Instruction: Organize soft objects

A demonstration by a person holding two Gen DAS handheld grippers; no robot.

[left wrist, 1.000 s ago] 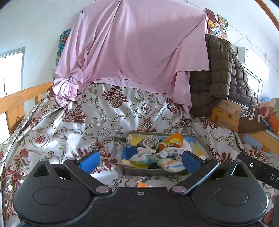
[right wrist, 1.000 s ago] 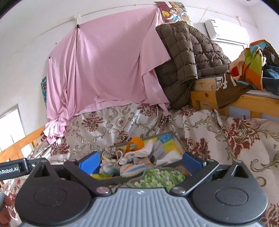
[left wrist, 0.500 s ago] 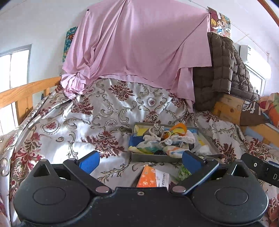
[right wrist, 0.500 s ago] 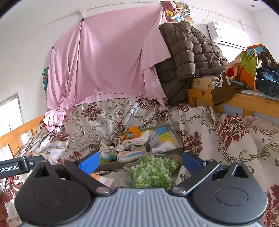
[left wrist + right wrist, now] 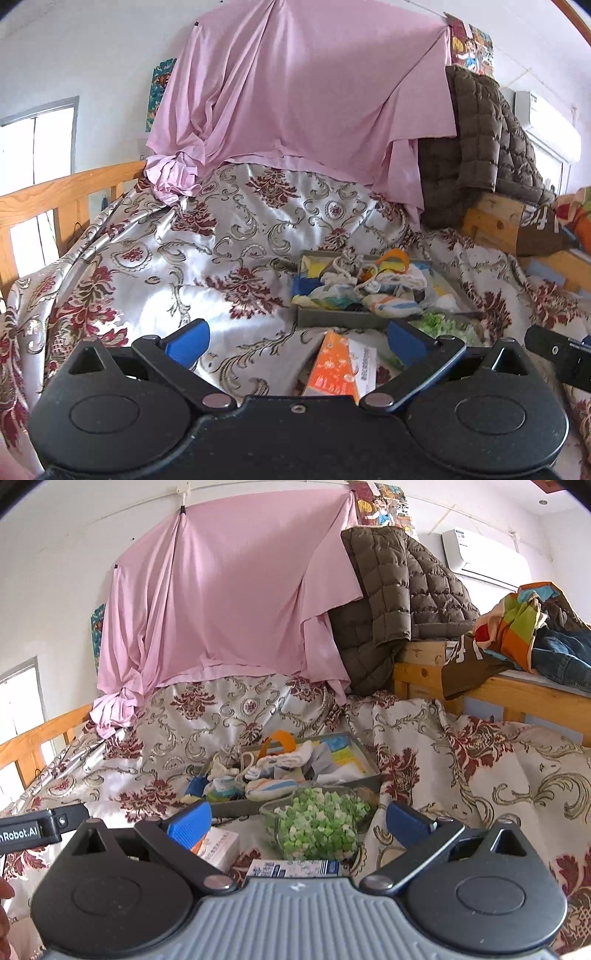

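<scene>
Both pairs of jaws stand wide apart and hold nothing, hovering low over a bed draped in a shiny floral bedspread (image 5: 155, 258). On the left, the left gripper (image 5: 297, 338) faces mostly bare bedspread, with a wooden bed rail (image 5: 55, 195) at the far left edge. Just ahead of it and slightly right lies an orange and white box (image 5: 341, 367), its long axis running away from the camera toward the tray. Beyond the box sits a shallow grey tray (image 5: 236, 806), a rectangle whose long side runs left to right across the left view and slants up toward the right in the right view. Heaped inside is a pile of small soft items (image 5: 266, 775): rolled socks, knotted cord, folded cloths and an orange loop standing upright. To the right, the right gripper (image 5: 299, 819) points at a clear bag of green pieces (image 5: 317, 823) that lies against the tray's near wall, between the blue fingertips (image 5: 190, 823). A small blue and white carton (image 5: 295, 867) lies crosswise just in front of that bag. Behind everything hangs a pink sheet (image 5: 229, 602), with a brown quilted jacket (image 5: 399, 602) draped to its right.
</scene>
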